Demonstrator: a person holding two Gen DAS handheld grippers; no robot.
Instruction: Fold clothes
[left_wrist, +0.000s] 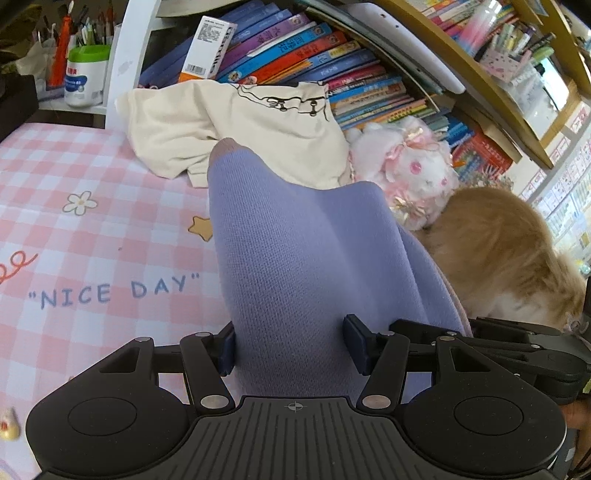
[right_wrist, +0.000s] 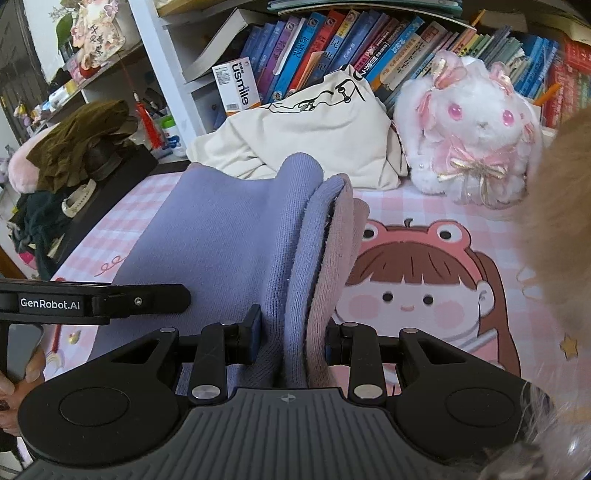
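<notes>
A lavender knit garment (left_wrist: 295, 251) with a dusty-pink inner side is lifted over the pink checked mat (left_wrist: 92, 240). My left gripper (left_wrist: 290, 347) is shut on a wide bunch of this cloth, which fills the gap between its blue pads. In the right wrist view the same garment (right_wrist: 221, 236) hangs folded over, and my right gripper (right_wrist: 293, 336) is shut on several stacked layers of lavender and pink. The left gripper's black arm (right_wrist: 92, 301) shows at the left of that view. A cream garment (left_wrist: 236, 125) lies crumpled at the back of the mat.
A white and pink plush rabbit (right_wrist: 476, 133) sits at the back right, against rows of books (right_wrist: 332, 44). An orange furry mass (left_wrist: 498, 251) lies at the right. Dark clothes (right_wrist: 74, 147) are piled to the left. A pen cup (left_wrist: 86, 70) stands at the back left.
</notes>
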